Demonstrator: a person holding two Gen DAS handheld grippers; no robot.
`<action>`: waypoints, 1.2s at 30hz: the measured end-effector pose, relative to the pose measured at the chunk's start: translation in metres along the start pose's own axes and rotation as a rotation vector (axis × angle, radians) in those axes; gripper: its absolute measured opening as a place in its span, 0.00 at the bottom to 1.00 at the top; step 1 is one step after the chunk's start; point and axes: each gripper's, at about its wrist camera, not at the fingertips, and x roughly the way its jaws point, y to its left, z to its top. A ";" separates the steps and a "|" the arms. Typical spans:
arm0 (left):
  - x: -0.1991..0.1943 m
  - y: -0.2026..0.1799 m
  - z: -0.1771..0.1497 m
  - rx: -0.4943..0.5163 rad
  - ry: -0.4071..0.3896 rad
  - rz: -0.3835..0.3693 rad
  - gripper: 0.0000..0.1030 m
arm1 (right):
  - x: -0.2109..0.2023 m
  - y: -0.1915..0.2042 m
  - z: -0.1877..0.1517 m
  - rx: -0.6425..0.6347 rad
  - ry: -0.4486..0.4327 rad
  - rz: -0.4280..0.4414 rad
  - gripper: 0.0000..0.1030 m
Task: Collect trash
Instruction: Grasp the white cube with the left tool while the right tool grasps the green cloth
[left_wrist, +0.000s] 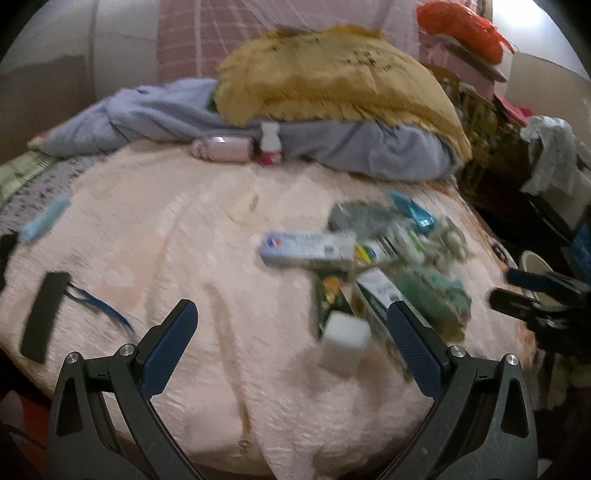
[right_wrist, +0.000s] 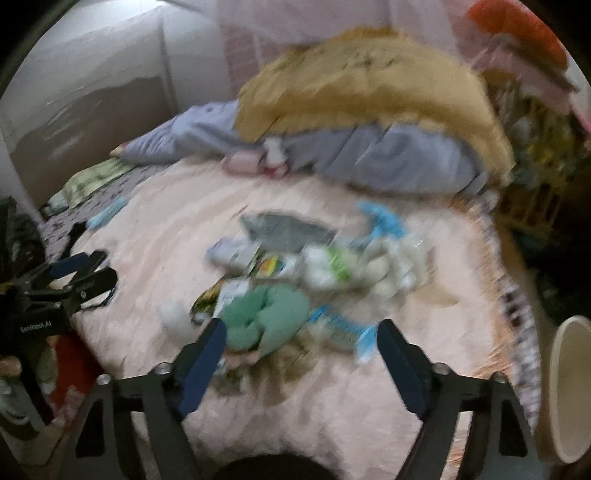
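Note:
A pile of trash lies on a pink bedspread (left_wrist: 166, 258): a long toothpaste box (left_wrist: 306, 249), a white cube-like packet (left_wrist: 345, 339), a grey wrapper (left_wrist: 362, 216), a crumpled green wrapper (right_wrist: 266, 317) and white crumpled bits (right_wrist: 388, 273). My left gripper (left_wrist: 291, 317) is open and empty, above the bed just left of the pile. My right gripper (right_wrist: 301, 334) is open and empty, right in front of the green wrapper. Both views are blurred.
A yellow blanket (left_wrist: 332, 81) and a grey-blue quilt (left_wrist: 351, 147) are heaped at the back. A black strip (left_wrist: 42, 314) and a light blue stick (left_wrist: 44, 218) lie at the left. A cream bin (right_wrist: 570, 387) stands off the bed's right edge.

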 end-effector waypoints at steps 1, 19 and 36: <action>0.005 -0.001 -0.004 0.003 0.014 -0.022 0.99 | 0.006 -0.001 -0.002 0.004 0.022 0.026 0.64; 0.079 -0.030 -0.013 0.111 0.183 -0.158 0.32 | 0.108 -0.007 0.031 0.066 0.287 0.200 0.44; 0.030 -0.066 0.057 0.110 0.084 -0.287 0.31 | -0.006 -0.058 0.047 0.142 -0.021 0.200 0.29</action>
